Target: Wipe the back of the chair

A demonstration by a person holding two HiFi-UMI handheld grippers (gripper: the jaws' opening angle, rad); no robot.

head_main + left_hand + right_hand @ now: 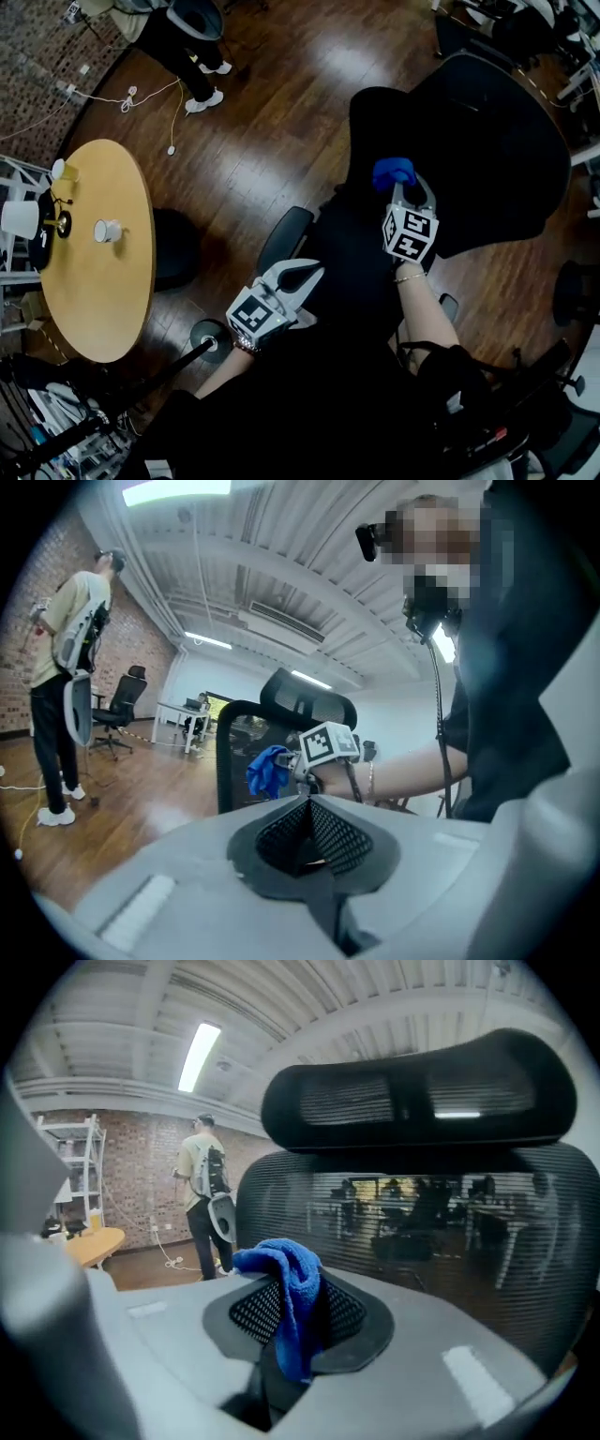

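A black mesh office chair (487, 150) stands in front of me, its backrest (441, 1232) and headrest (422, 1091) filling the right gripper view. My right gripper (397, 187) is shut on a blue cloth (394, 172), held close to the backrest's mesh. The cloth (286, 1283) drapes out of the shut jaws. My left gripper (302, 277) hangs lower left, away from the chair, shut with nothing in it. The left gripper view shows the right gripper (300, 766), the blue cloth (268, 769) and the chair's backrest (234, 752).
A round wooden table (94, 248) with a white cup (107, 231) stands at left. Another person (183, 37) stands at the far side, with white cables (131, 96) on the wood floor. Other office chairs (572, 291) crowd the right.
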